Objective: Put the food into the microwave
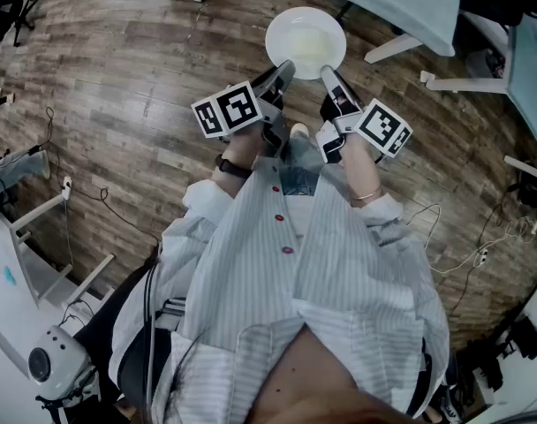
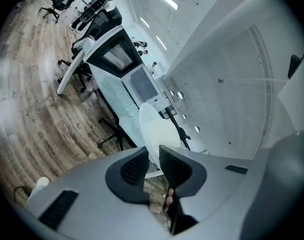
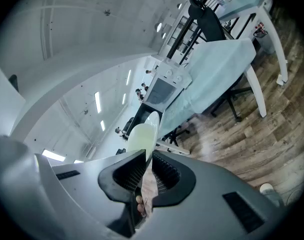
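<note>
A wood-plank floor [image 1: 118, 113] fills the room, with loose cables [image 1: 467, 256] at the right edge and a desk [image 1: 401, 3] under a pale cover in the upper right. At top centre the plate [image 1: 276, 26] hangs above the floor, clear of any desk. The left tongs [image 1: 286, 67] and right tongs [image 1: 329, 73] are both clenched on its near rim. The food [image 1: 313, 44] is a pale yellowish patch, too blurred to identify. A striped shirt [image 1: 321, 307] hides the lower floor. In the right gripper view a boxy white appliance [image 3: 164, 90] sits far off, too small to name.
</note>
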`<state>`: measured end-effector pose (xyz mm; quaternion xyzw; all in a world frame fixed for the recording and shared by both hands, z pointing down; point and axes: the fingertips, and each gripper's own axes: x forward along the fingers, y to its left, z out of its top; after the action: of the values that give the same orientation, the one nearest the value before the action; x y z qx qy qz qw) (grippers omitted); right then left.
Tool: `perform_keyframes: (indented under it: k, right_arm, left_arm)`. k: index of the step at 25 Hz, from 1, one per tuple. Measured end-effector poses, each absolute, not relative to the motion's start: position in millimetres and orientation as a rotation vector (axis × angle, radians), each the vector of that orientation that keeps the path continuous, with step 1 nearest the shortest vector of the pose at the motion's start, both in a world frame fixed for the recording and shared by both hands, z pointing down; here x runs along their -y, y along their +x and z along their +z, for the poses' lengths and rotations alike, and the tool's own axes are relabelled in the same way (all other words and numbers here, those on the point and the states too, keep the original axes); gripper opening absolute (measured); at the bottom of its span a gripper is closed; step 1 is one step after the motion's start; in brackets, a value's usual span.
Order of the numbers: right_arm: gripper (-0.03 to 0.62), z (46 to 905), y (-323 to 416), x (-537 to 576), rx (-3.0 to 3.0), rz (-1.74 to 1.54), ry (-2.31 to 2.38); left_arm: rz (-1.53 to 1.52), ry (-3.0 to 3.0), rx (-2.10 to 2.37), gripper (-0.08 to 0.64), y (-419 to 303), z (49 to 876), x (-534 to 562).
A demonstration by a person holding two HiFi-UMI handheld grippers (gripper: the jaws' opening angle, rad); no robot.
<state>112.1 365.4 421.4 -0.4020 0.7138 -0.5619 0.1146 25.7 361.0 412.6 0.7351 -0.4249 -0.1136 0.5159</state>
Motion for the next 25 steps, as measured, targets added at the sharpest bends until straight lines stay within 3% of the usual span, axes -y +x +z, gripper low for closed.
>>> perform_keyframes:
  k: [25]
  right_arm:
    - [0.058,420.5,125.0,-345.9,-2.231,-1.609,-1.028]
  left_arm:
    - [-0.330,1.746,1.114,0.061,40.4,413.4,-356.0]
